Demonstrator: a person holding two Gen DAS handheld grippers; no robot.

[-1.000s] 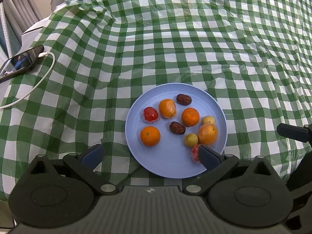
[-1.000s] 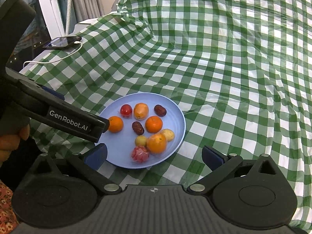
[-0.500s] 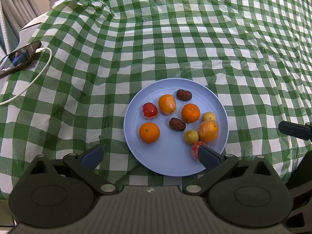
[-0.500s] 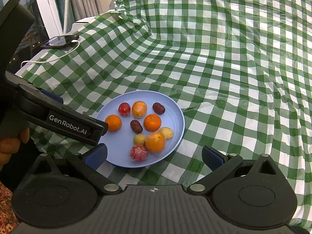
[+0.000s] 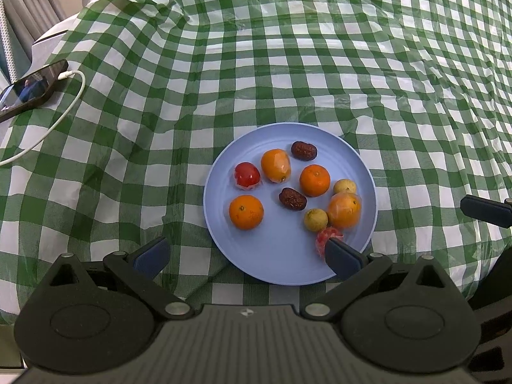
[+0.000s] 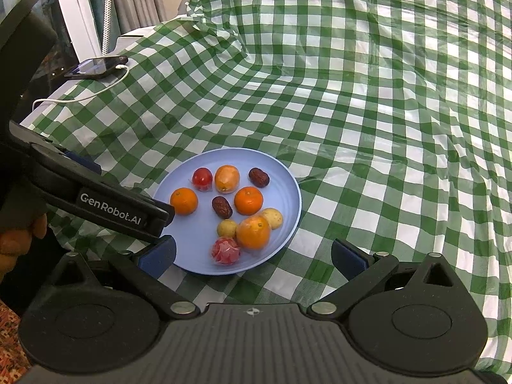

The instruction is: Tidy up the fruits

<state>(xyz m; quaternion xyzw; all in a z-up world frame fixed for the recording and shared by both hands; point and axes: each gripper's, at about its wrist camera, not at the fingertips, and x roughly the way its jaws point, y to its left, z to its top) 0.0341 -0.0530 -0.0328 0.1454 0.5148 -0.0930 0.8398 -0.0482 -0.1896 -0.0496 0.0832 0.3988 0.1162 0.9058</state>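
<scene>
A light blue plate [image 5: 275, 262] [image 6: 188, 249] lies on the green checked cloth. On it are several oranges [image 5: 246, 212] [image 6: 183, 201], two dark dates [image 5: 291, 198] [image 6: 222, 207], a red wrapped fruit [image 5: 246, 175] [image 6: 202, 178], two small yellow fruits [image 5: 315, 219] [image 6: 227, 227] and a pink wrapped fruit [image 5: 326, 238] [image 6: 225, 250]. My left gripper [image 5: 246, 256] hovers open over the plate's near edge, holding nothing. My right gripper [image 6: 252, 257] is open too, just short of the plate's near right rim, and its left finger sits under the left gripper's body [image 6: 96, 198].
A phone [image 5: 30, 88] [image 6: 96, 66] with a white charging cable [image 5: 48, 128] [image 6: 83, 96] lies at the cloth's far left edge. The cloth [image 5: 320, 64] is wrinkled and rises toward the back. A hand [image 6: 19, 240] holds the left gripper's handle.
Both grippers have drawn back and up a little, so the plate sits slightly farther away in both views. The fruits have not moved and the jaws stay open.
</scene>
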